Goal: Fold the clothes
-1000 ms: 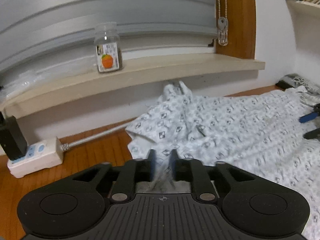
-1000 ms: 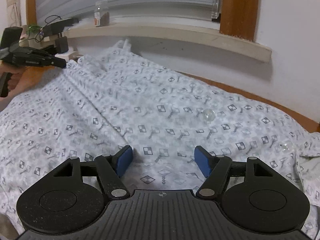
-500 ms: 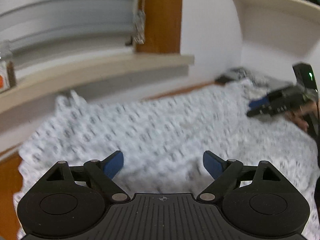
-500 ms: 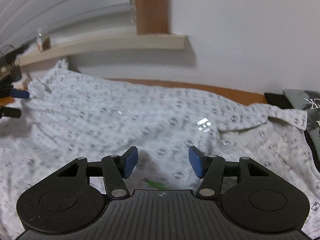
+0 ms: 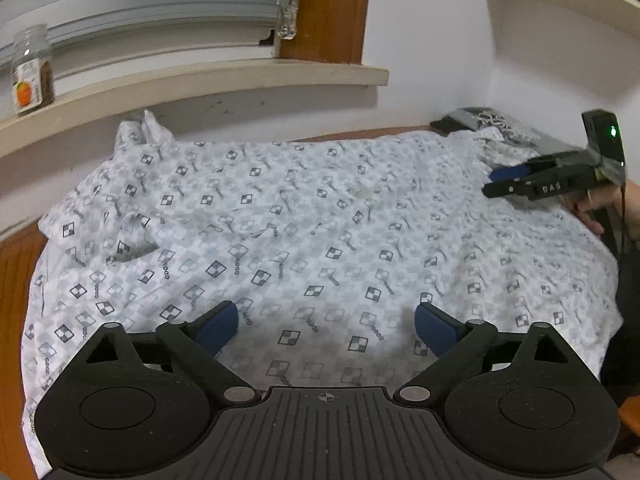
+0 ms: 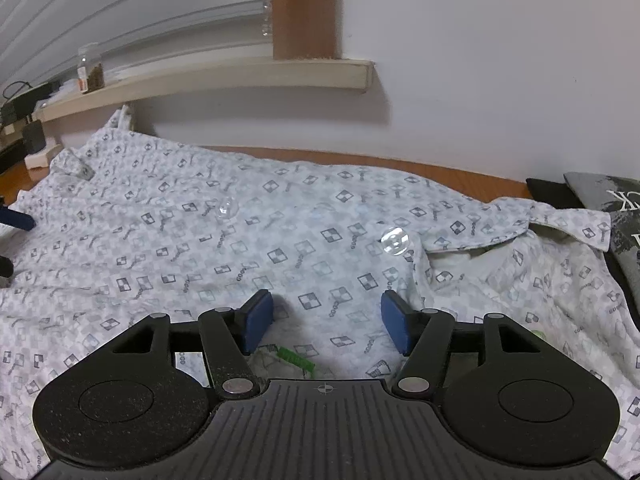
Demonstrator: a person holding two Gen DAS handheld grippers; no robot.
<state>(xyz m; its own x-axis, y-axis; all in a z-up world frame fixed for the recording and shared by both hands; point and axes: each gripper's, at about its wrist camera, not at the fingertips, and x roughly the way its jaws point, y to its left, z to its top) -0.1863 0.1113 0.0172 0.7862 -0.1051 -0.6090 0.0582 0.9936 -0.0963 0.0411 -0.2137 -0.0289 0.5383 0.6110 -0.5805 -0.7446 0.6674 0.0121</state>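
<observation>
We've got the patterned shirt [image 5: 320, 216] spread flat on the wooden floor [image 5: 16, 280] below the window ledge [image 5: 200, 80], so it's laid out for folding. Left gripper [image 5: 326, 326] is opening wide over the cloth, nothing pinched; right gripper [image 6: 326, 322] is opening too, empty near the collar [image 6: 520, 228].

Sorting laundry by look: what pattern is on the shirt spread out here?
White shirt with small dark checkered squares on pale grey checks; clearest in the right wrist view.

Your left gripper [image 5: 326, 326] — lower centre of frame, jaws opening wide, nothing between. Your right gripper [image 6: 326, 320] — lower centre, jaws opening, half-spread, pads gripping nothing.
</observation>
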